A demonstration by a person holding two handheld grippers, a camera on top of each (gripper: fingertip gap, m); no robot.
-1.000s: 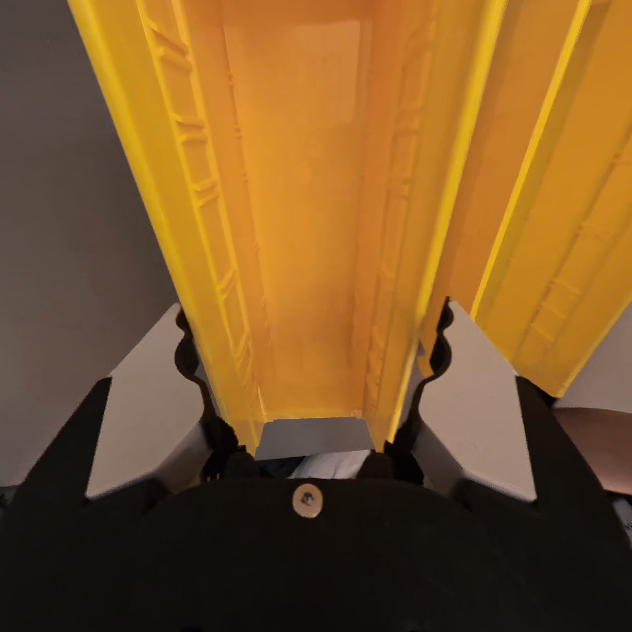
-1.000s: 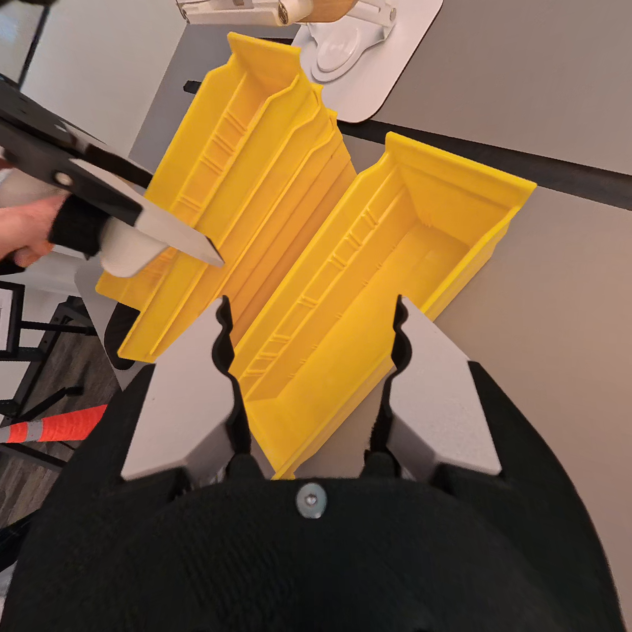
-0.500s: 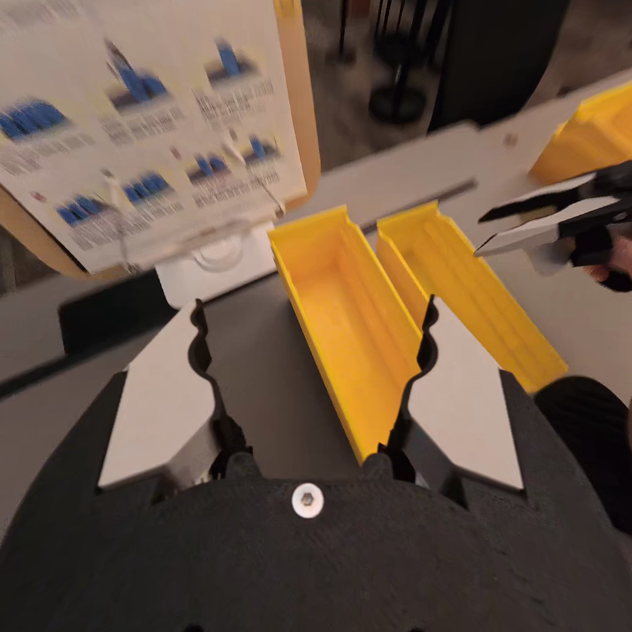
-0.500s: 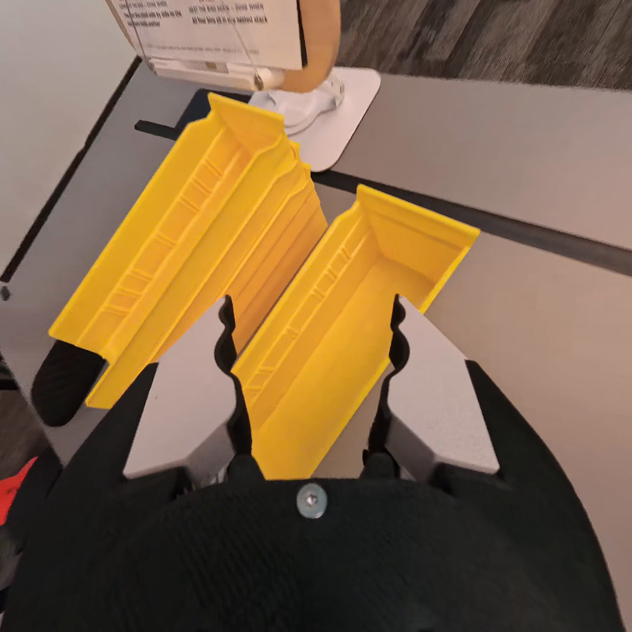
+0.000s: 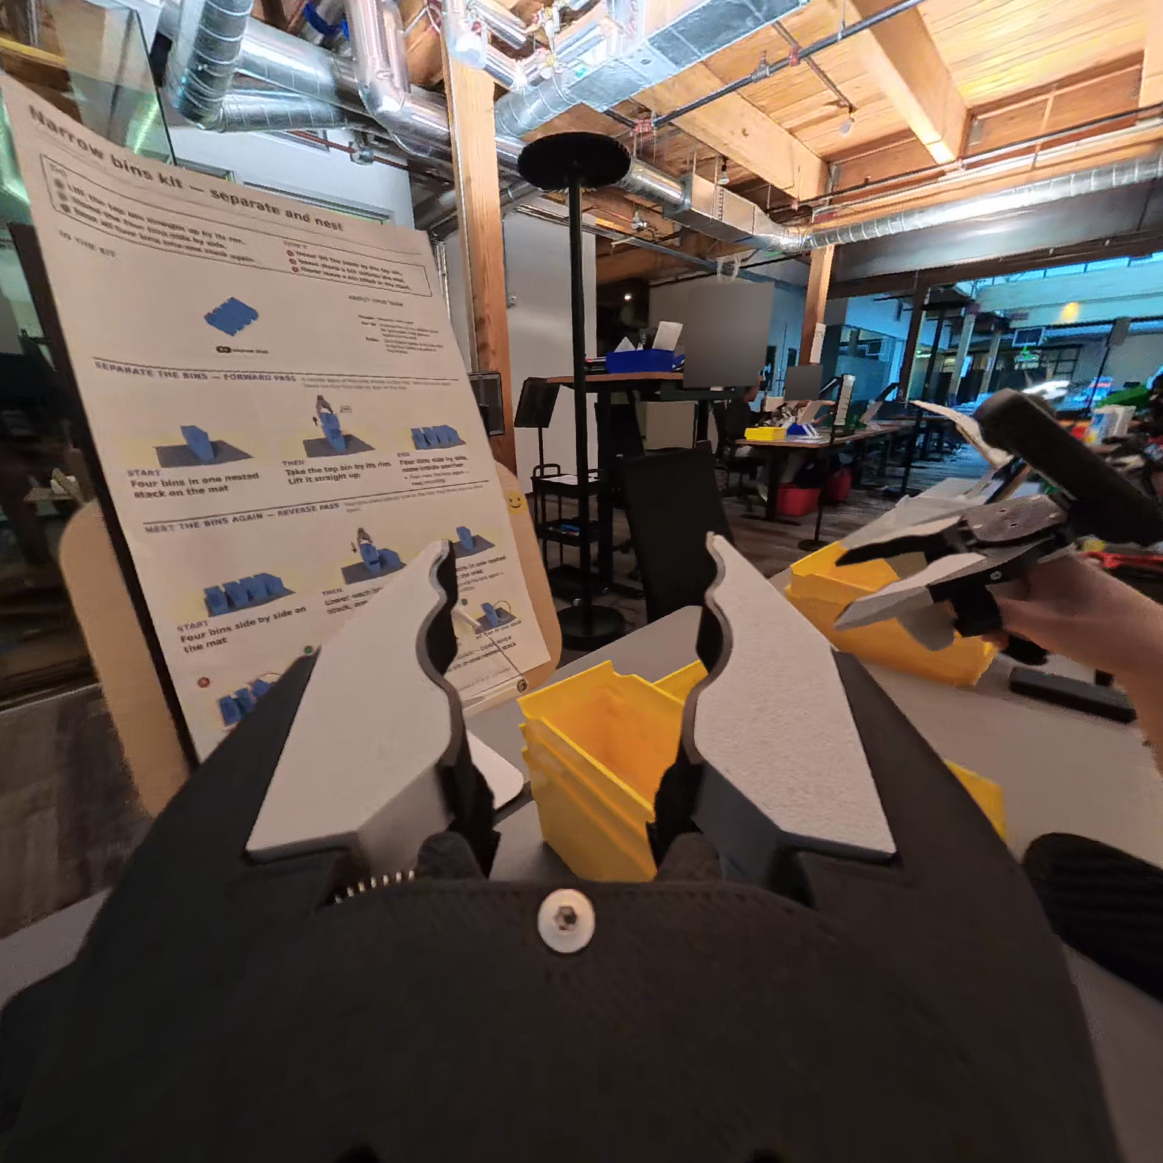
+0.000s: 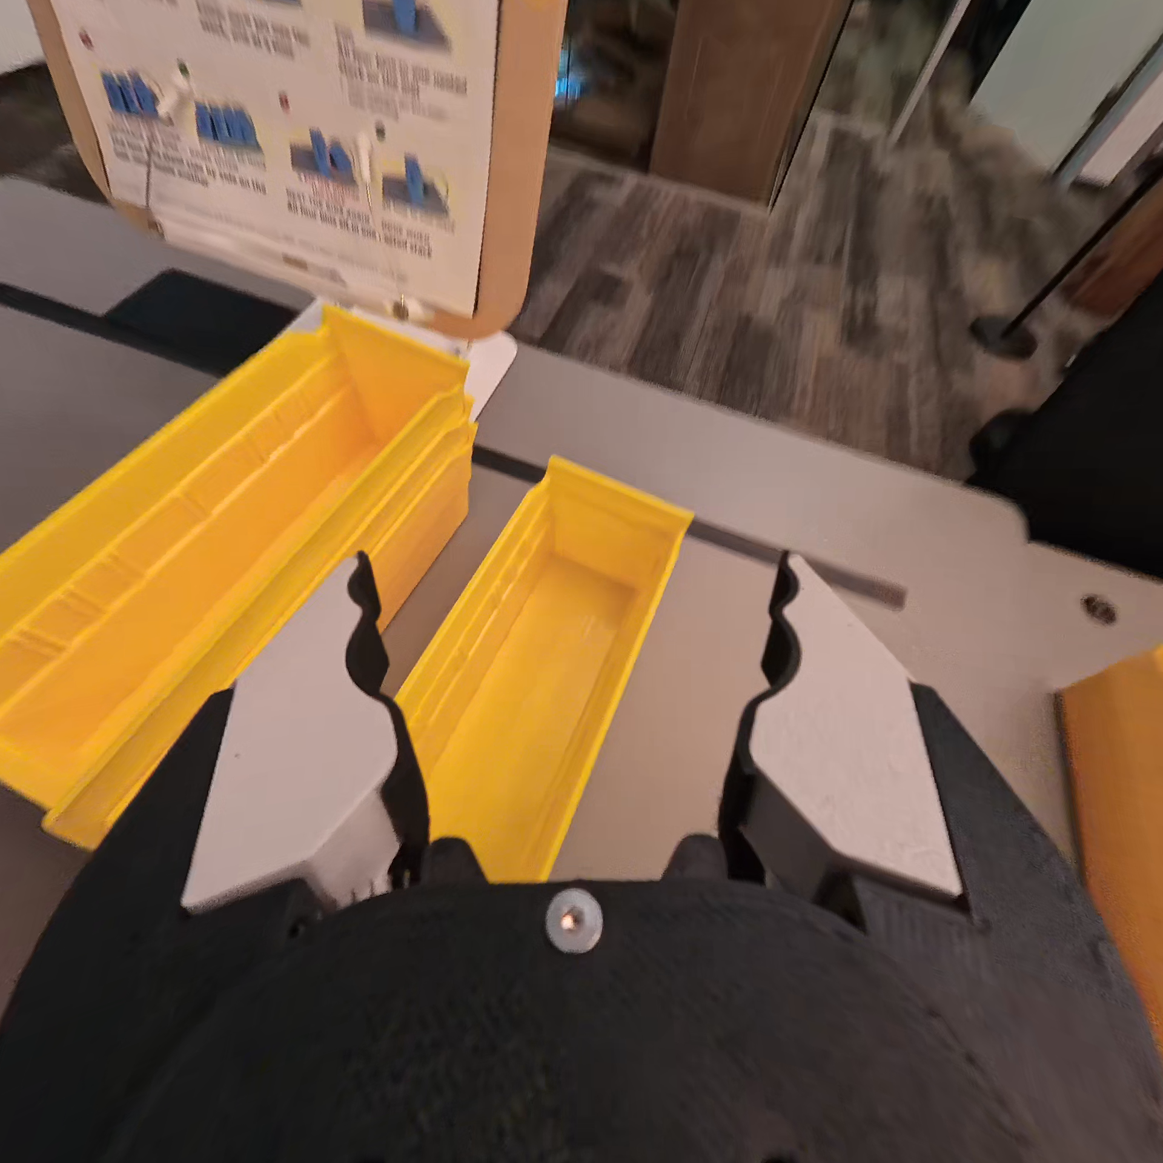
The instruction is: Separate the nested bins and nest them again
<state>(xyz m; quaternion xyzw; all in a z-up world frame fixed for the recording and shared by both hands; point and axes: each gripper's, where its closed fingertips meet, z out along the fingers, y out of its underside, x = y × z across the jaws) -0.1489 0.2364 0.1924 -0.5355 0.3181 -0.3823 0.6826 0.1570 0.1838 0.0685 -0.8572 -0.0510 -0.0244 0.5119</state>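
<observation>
Between your right fingers (image 6: pixel 837 711) lies bare air: the right gripper (image 6: pixel 569 560) is spread wide and hovers above the near end of a single yellow bin (image 6: pixel 554 661), neither pad touching it. That bin sits open side up on the grey table (image 6: pixel 818 503), lengthwise away from you, nearer the left pad than the right. Just to its left, apart from it, lies a stack of nested yellow bins (image 6: pixel 207 566), their stepped rims showing at the far end. At the right edge of this view a blurred orange-yellow shape (image 6: pixel 1120 786) pokes in; you cannot tell what it is. Behind the bins stands an instruction sheet (image 6: pixel 296 126) on a tan board.

Your left gripper (image 5: pixel 576 554) is raised and looks level across the room, its fingers (image 5: pixel 377 661) parted and holding nothing. Low behind them the stack's end (image 5: pixel 598 755) shows, partly hidden by the right finger. Farther right, your other gripper (image 5: pixel 881 585) hangs open in front of another yellow bin (image 5: pixel 881 635) on the table, your hand (image 5: pixel 1082 623) behind it. The sheet (image 5: pixel 252 409) stands on the left; a black pole (image 5: pixel 576 377), desks and chairs fill the room beyond.
</observation>
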